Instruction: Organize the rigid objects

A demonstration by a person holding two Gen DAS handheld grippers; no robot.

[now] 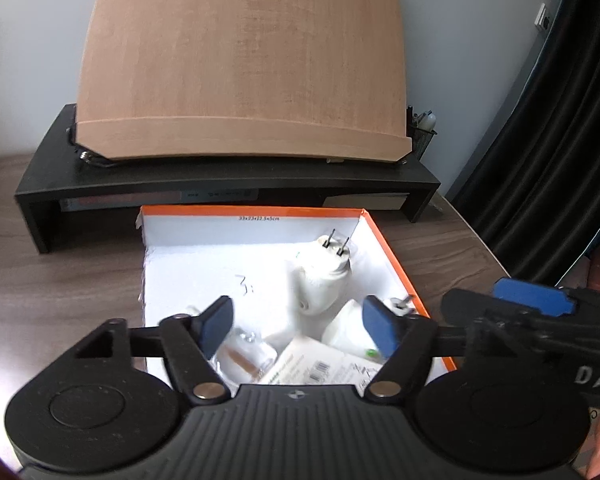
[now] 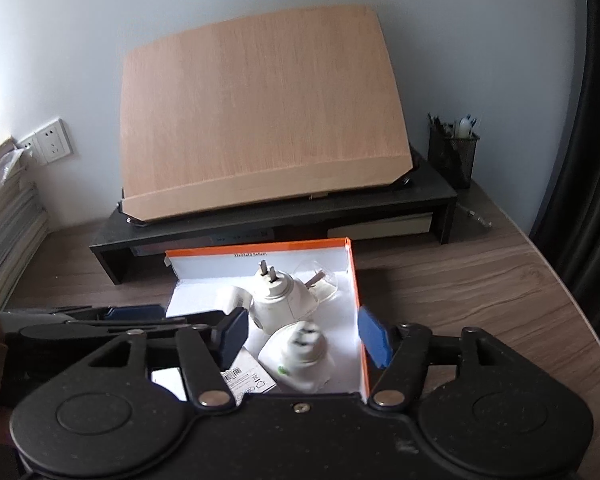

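Observation:
An orange-rimmed white cardboard box (image 1: 256, 211) sits on the wooden desk; it also shows in the right wrist view (image 2: 356, 280). Inside lie a white plug adapter (image 1: 322, 276) with prongs up, a second white adapter (image 2: 300, 356), a clear-wrapped item (image 1: 246, 354) and a white printed packet (image 1: 320, 364). My left gripper (image 1: 298, 330) is open and empty above the box's near end. My right gripper (image 2: 304, 338) is open and empty above the second adapter, and shows at the right of the left wrist view (image 1: 536, 300).
A black monitor riser (image 1: 228, 178) behind the box carries a tilted wooden board (image 1: 244, 60). A mesh pen holder (image 2: 454, 152) stands at the riser's right end. Stacked papers (image 2: 8, 208) lie far left. A dark curtain (image 1: 560, 120) hangs on the right.

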